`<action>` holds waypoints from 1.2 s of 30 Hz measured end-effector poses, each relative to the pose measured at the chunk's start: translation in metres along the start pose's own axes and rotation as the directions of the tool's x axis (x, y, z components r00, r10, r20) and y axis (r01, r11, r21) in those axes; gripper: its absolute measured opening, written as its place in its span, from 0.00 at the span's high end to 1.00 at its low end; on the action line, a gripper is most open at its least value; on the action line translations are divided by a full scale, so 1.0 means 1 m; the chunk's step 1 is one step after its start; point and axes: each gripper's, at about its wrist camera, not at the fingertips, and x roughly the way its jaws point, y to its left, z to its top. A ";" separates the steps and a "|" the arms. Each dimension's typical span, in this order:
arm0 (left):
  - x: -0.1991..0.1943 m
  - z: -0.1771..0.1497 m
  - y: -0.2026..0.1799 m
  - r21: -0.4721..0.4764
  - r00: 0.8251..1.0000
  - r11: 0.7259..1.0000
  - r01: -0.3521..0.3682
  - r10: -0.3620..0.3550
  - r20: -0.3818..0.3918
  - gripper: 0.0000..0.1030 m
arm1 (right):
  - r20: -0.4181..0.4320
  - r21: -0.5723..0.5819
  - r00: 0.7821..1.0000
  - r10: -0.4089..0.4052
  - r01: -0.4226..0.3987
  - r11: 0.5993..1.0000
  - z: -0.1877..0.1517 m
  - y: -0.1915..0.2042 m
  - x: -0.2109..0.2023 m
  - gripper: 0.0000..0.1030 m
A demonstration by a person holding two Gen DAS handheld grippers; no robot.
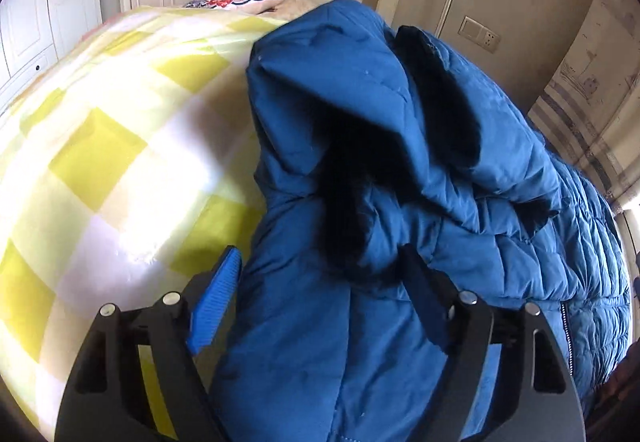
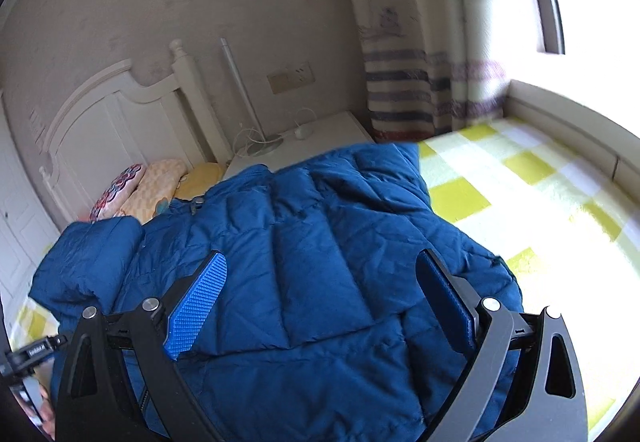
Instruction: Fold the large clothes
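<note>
Left wrist view shows my left tool (image 1: 316,282) spread wide over the hood end of the blue puffer coat (image 1: 360,170), gripping nothing. The coat lies on the bed's yellow checked blanket (image 1: 104,146), near the pillows (image 2: 132,190). My right tool (image 2: 320,290) also stands wide above the quilted body, empty. I judge the fold partly made — one panel seems laid over the body, the hood doubled back — with tidying and a final fold left. The sleeves and hem are hidden or cut off, and the dark hood lining (image 1: 348,210) is hard to read
</note>
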 end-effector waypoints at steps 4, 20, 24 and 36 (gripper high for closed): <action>-0.001 0.000 0.011 -0.037 1.000 0.999 0.013 -0.013 0.011 0.17 | 0.073 -0.272 0.996 0.060 -0.038 0.961 -0.010 0.057 -0.016 0.11; -0.012 -0.018 0.052 -0.145 0.999 0.989 0.028 -0.022 0.040 0.11 | -0.239 -0.788 0.954 0.180 -0.299 0.538 -0.047 0.274 0.053 0.29; -0.009 -0.019 0.056 -0.155 0.999 0.987 0.036 -0.031 0.032 0.11 | -0.276 -0.744 0.948 0.161 -0.317 0.588 -0.043 0.280 0.083 0.31; -0.009 -0.018 0.054 -0.143 0.999 0.989 0.028 -0.025 0.027 0.10 | -0.050 0.130 0.899 0.435 -0.426 0.895 0.048 0.087 0.026 0.78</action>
